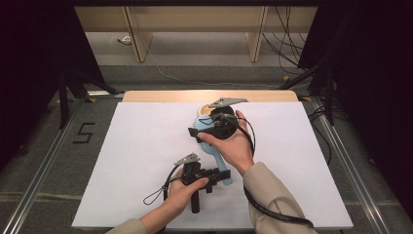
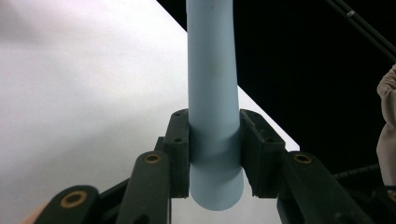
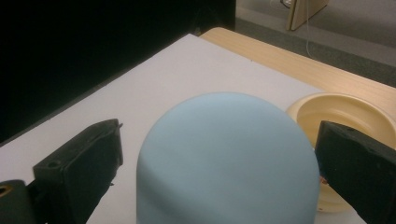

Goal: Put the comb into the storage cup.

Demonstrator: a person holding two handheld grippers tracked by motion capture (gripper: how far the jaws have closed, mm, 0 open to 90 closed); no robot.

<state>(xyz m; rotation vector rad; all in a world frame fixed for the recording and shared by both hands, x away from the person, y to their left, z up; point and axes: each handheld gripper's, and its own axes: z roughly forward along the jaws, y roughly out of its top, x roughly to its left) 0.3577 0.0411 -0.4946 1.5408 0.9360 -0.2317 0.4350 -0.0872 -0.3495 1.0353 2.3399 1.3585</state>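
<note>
Gripping the light-blue plastic hairbrush (image 1: 214, 146) by its handle, my left gripper (image 2: 215, 154) was clamped tight; my right gripper (image 3: 219, 163) stood wide around its head, unclosed, beside a cream plastic dish (image 3: 345, 109).

A pale blue hairbrush (image 1: 213, 146) — smooth rounded back up, bristles down — lies over the white sheet, handle toward the person.

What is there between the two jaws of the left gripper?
The handle of the light blue brush. In the left gripper view the left gripper has both pads pressed on it, near its end.
</note>
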